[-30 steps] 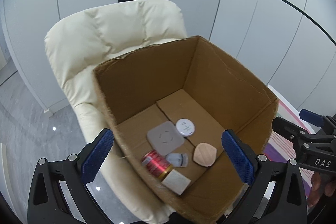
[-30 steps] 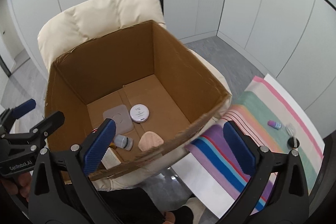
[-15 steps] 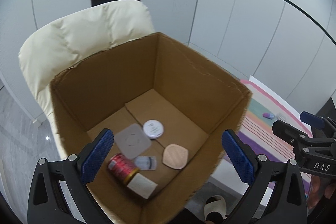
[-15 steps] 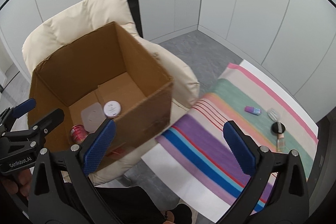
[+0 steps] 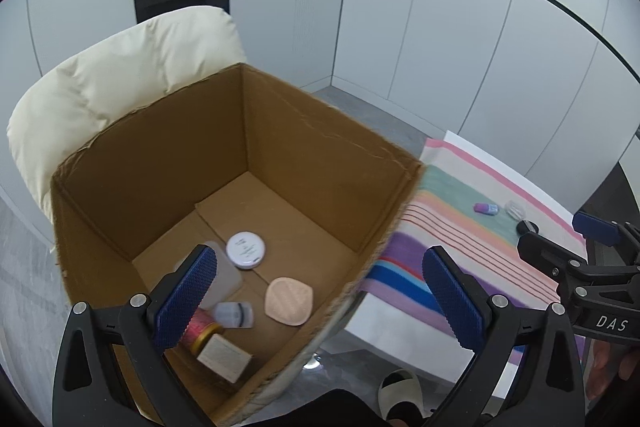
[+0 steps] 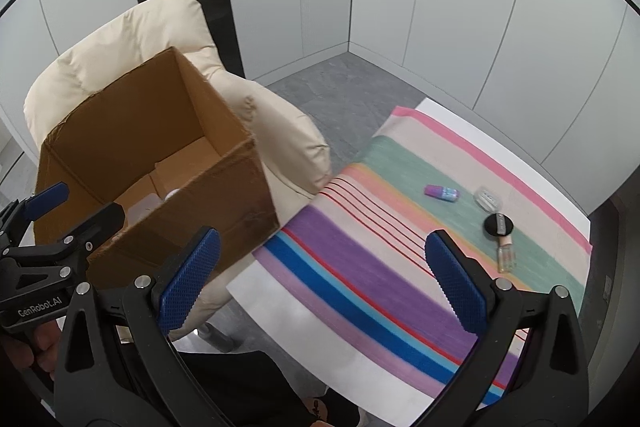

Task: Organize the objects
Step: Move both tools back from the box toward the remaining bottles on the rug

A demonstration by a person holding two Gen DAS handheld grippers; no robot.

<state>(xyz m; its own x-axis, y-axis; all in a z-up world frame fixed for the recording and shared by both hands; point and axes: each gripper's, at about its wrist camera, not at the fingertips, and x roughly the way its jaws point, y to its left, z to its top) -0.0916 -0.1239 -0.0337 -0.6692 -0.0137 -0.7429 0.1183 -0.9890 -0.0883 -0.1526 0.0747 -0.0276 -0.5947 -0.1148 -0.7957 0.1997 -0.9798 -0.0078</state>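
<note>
- Left gripper [image 5: 320,301]: jaws spread, empty, held above the cardboard box [image 5: 320,131] on the cream chair [image 5: 120,75].
- Right gripper [image 6: 320,279]: jaws spread, empty, above the striped cloth [image 6: 360,259]; purple bottle [image 6: 441,192] near its far edge.

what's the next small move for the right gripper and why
Probably reach the right gripper, open and empty, toward the small purple bottle on the striped cloth; it lies nearest the cardboard box that already holds the other items.
</note>
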